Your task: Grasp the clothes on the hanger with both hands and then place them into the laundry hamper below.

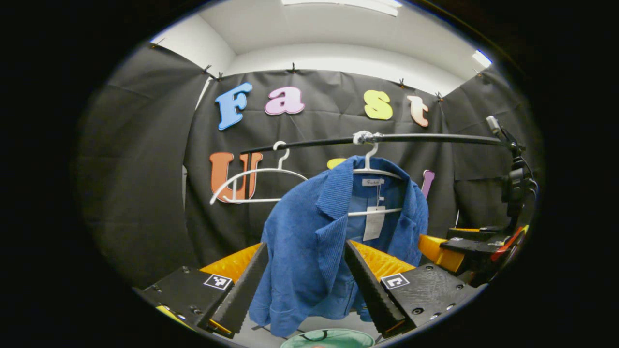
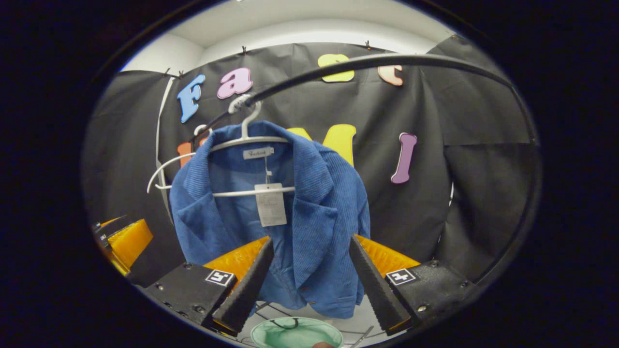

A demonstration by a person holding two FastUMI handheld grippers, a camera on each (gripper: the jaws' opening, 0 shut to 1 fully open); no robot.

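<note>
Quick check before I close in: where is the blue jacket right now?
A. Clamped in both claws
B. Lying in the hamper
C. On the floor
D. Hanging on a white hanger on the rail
D: the blue jacket hangs from a white hanger on the rail, both claws open.

We see black cloth (image 1: 145, 169) hung as walls on three sides, pinned along its top edge with small clips (image 1: 292, 67). Above it we see plain white wall (image 1: 338, 58) and a white ceiling (image 1: 329, 24), with a bright light panel (image 1: 348, 4) overhead and a second one (image 1: 481, 58) off to the side. In the right gripper view the cloth (image 2: 464, 183) hangs in loose folds, the white wall (image 2: 319, 35) showing above it.
</note>
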